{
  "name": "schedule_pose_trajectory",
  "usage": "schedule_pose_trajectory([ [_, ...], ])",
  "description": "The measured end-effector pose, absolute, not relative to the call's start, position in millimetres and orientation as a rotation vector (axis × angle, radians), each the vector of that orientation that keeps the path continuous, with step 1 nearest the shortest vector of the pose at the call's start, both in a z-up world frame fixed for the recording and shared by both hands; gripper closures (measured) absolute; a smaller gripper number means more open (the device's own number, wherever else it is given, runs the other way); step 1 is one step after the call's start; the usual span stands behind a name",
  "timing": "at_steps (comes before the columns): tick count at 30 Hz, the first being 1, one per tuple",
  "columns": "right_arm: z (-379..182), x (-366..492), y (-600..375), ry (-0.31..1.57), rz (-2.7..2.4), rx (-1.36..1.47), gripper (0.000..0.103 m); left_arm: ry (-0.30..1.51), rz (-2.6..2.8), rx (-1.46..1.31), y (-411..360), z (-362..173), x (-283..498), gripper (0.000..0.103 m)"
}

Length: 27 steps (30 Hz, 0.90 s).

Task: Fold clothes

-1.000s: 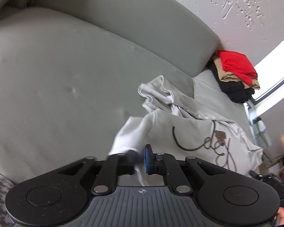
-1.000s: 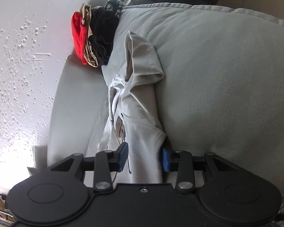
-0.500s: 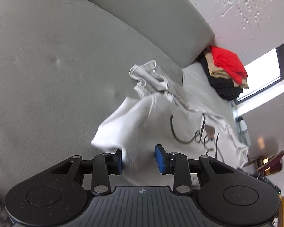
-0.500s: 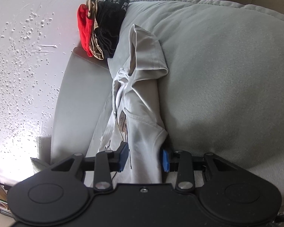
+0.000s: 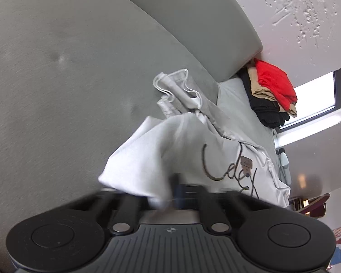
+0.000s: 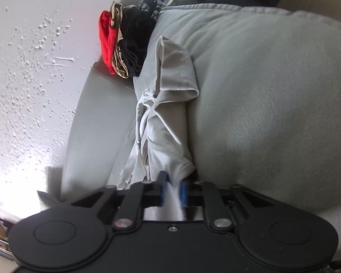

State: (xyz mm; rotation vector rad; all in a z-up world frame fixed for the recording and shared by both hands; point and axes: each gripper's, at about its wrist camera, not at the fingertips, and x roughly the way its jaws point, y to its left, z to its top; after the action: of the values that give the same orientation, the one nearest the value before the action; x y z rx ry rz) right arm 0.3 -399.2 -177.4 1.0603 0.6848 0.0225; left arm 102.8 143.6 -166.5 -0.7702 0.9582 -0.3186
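Left tool (image 5: 163,195) and right tool (image 6: 173,192), each clamped tight on cloth.

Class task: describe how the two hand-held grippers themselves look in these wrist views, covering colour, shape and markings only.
Left hand-held gripper: black body with a ribbed dark-grey centre panel bearing a small cross-like mark, a round disc at each side, silver rivets on the linkage arms, and blue pads. Right hand-held gripper: the same black shape with discs and rivets, a smooth centre with one screw, and blue pads. No sleeves show.

Each hand-held gripper, left (image 5: 170,195) and right (image 6: 173,192), is built in matte black with blue finger pads (image 6: 162,191); two round discs and silver rivets are seen behind the pads.
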Motion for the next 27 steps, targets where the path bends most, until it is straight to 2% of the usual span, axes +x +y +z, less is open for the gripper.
schedule_pose_trajectory([
  [6, -122, 0, -386, 0.622, 0.044, 1.042, 0.101, 0.929, -0.303, -0.779, 150, -114, 96, 0.103],
  [10, -56, 25, -380, 0.528, 0.127, 1.100, 0.101, 0.853, -0.318, -0.861, 160, -52, 107, 0.103],
  [17, 109, 21, -369, 0.198, 0.263, 1.009, 0.101, 0.453, -0.347, -0.915, 200, 102, 73, 0.103],
  [22, 140, -2, -343, 0.208, 0.293, 0.942, 0.101, 0.308, -0.323, -0.848, 204, 147, 14, 0.103],
  [27, 176, -54, -335, 0.086, 0.361, 0.867, 0.101, 0.070, -0.368, -0.812, 210, 176, -58, 0.103],
])
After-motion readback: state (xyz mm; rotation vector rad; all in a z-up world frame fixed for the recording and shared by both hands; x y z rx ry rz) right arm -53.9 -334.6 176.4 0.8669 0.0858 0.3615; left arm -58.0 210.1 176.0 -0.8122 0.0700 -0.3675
